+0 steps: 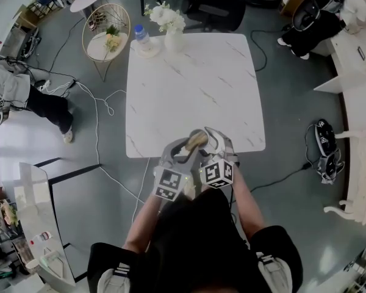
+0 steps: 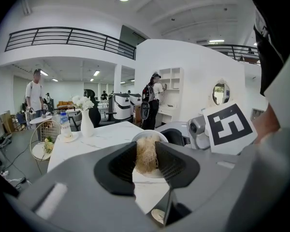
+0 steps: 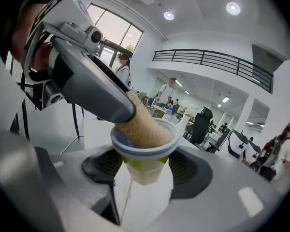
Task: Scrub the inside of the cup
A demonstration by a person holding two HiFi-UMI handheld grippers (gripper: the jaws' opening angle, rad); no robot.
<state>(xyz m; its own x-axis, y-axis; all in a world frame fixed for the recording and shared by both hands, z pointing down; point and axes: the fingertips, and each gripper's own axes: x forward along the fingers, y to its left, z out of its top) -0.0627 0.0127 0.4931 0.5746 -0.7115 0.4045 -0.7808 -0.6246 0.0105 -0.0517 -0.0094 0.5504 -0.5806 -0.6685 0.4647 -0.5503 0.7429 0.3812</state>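
A tan fibrous scrubber (image 2: 146,154) is pinched between the jaws of my left gripper (image 2: 147,164), which is shut on it. Its far end is pushed down into a small cup (image 3: 144,154) with a pale blue rim and a green and white body. My right gripper (image 3: 145,170) is shut on that cup from both sides. In the head view both grippers (image 1: 195,148) meet over the near edge of the white marble table (image 1: 195,84), with the scrubber (image 1: 196,140) between them. The cup's inside is mostly hidden by the scrubber.
A white vase of flowers (image 1: 168,26) and a water bottle (image 1: 142,38) stand at the table's far left corner. A round wire side table (image 1: 106,32) stands beyond that corner. Cables (image 1: 100,112) lie on the grey floor at left. People stand far off in the room.
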